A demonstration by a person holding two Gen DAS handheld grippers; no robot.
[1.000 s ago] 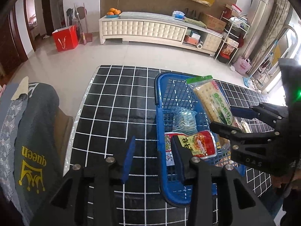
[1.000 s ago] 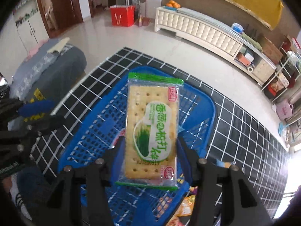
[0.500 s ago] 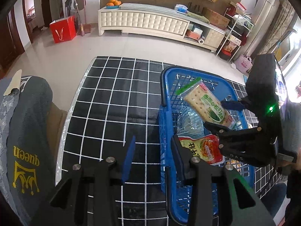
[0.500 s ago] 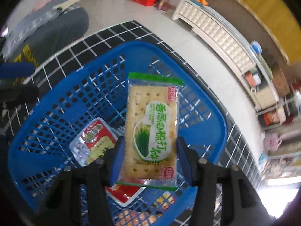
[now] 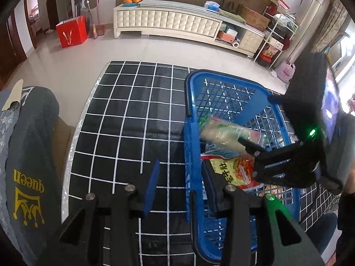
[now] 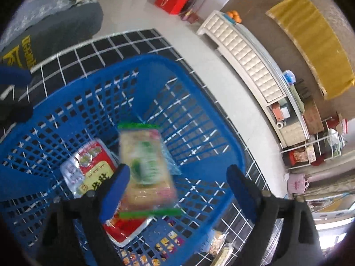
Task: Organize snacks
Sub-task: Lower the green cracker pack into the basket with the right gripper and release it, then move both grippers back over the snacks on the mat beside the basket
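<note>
The right claw (image 6: 177, 188) gapes over the basket (image 6: 199, 119), crackers (image 6: 146, 166) loose between its fingers to drop in; left claw (image 5: 179, 184) idles open alongside.

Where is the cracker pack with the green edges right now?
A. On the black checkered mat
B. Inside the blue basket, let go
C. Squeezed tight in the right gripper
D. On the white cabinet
B: the right gripper stands wide open, and the blurred cracker pack is inside the blue basket, no longer pinched.

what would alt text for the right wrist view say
The open right tool hangs over a blue basket, with a blurred cracker pack between its fingers. A red snack pack lies in the basket, which sits on a black grid mat.
</note>
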